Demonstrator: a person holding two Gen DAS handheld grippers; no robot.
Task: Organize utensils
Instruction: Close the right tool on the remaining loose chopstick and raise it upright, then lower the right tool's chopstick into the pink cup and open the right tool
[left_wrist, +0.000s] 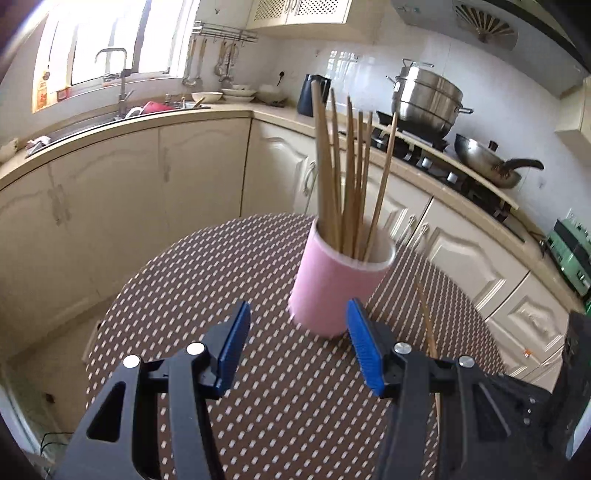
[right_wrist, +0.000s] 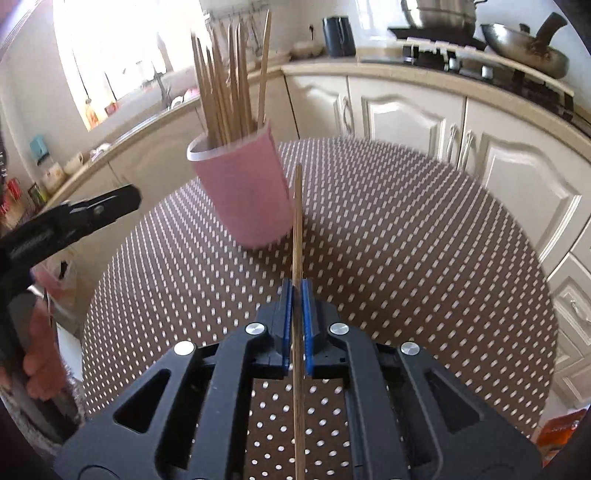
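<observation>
**R gripper clamped on one chopstick, L gripper empty by the cup**

While I look down the right wrist cam, my right gripper (right_wrist: 294, 291) is clenched on a single chopstick (right_wrist: 297, 221) — the stick runs straight up the middle between the blue pads (right_wrist: 307, 314), sticking out fwd past the tips and back under the cam. Its far end reaches just beside the pink cup (right_wrist: 243, 192), on the cup's right side; can't tell if they touch.

My left gripper (left_wrist: 297, 325) sits released, jaws apart w/ nothing between the pads. That cup stands ahead of it on the dotted round table (left_wrist: 184, 280), a bit right of centre — its base is just by the right pad, not inside the gap. A bundle of chopsticks (left_wrist: 347, 173) stands upright in the cup, fanned slightly.

From the right cam I see the left gripper's black finger at the left edge, w/ a hand (right_wrist: 40, 350) on the handle below.
</observation>
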